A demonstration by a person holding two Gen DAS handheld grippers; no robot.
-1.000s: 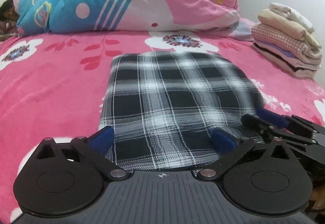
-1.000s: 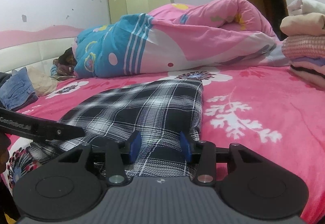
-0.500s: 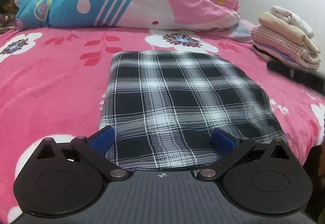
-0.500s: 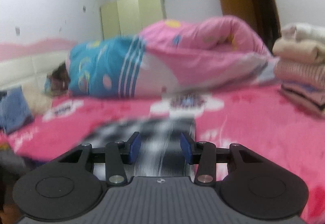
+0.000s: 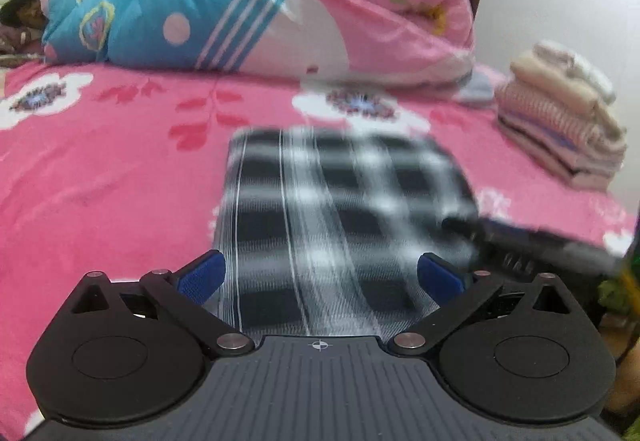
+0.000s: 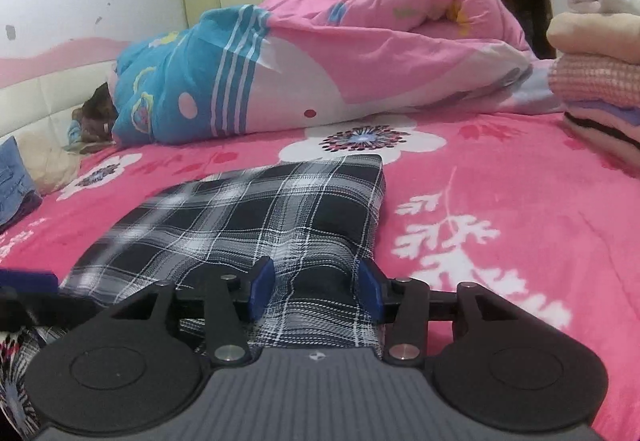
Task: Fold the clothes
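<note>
Right tool [image 6: 316, 291], black with blue pads, sits low at the near right corner of a folded black-and-white plaid cloth garment [image 6: 256, 225]. Its jaws have just been opening and now stand partly apart, with a bunched ridge of plaid fabric between the pads. Whether the pads press on that ridge cannot be told from this view.

Left tool [image 5: 320, 275] is spread wide over the near edge of the same garment, its blue pads at either side and gripping nothing. This view is blurred. The right tool shows there as a dark smear at the garment's right edge.

The plaid garment lies as a flat rectangle on a bright pink bedspread with white flowers [image 6: 500, 177]. A rolled pink and blue quilt [image 6: 320, 57] lies across the far side of the bed. A neat stack of folded clothes in cream, pink and purple [image 5: 560, 113] sits to the right, well apart from the garment.

Likely risks: if the right tool lifts with fabric snagged on a pad, the corner could drag and spoil the fold. If only the top layer is pinched, the layers may slide apart. With the left tool gripping nothing, a one-sided pull could skew the rectangle.
</note>
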